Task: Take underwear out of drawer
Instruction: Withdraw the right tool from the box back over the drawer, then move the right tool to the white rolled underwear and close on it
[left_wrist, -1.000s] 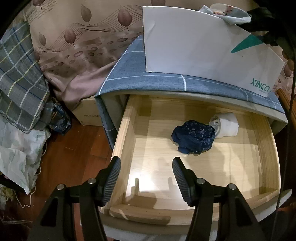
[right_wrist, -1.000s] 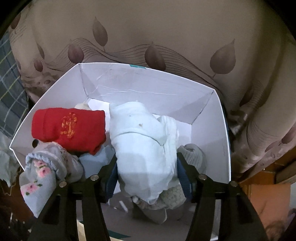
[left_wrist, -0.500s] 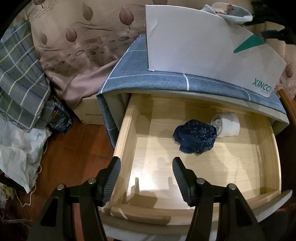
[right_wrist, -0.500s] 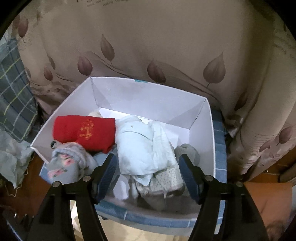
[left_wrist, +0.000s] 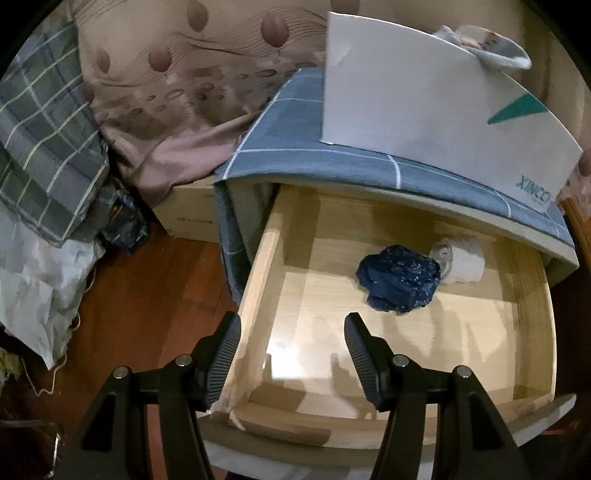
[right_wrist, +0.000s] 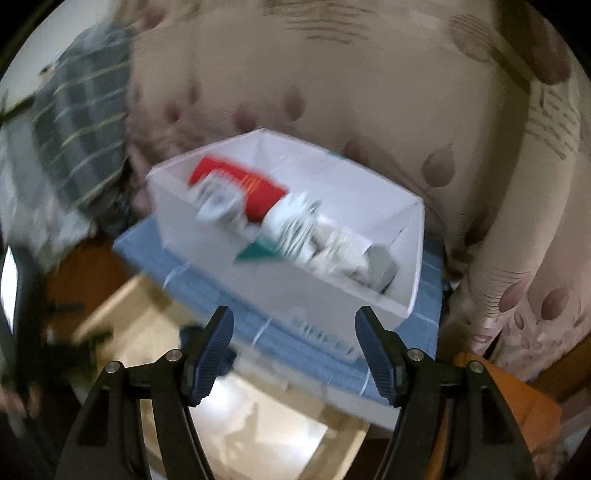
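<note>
The wooden drawer (left_wrist: 255, 295) stands pulled open. A crumpled dark blue underwear (left_wrist: 399, 282) and a rolled white piece (left_wrist: 463, 258) lie near its back. My left gripper (left_wrist: 291, 338) is open and empty over the drawer's front left corner. In the blurred right wrist view, my right gripper (right_wrist: 293, 332) is open and empty, in front of and above the white box (right_wrist: 332, 295) that holds a red folded piece (right_wrist: 258, 188) and several pale garments (right_wrist: 325, 243). The box (left_wrist: 424, 110) stands on the blue checked cabinet top (left_wrist: 295, 147).
A leaf-patterned curtain (left_wrist: 166, 92) hangs behind the cabinet. Plaid fabric (left_wrist: 40, 147) and a pale bag (left_wrist: 33, 288) lie on the left over the wooden floor (left_wrist: 147, 314). A cardboard box (left_wrist: 188, 214) sits beside the cabinet.
My right gripper let go of the pale garment in the box, opened, and pulled back and away from the box. My left gripper barely moved.
</note>
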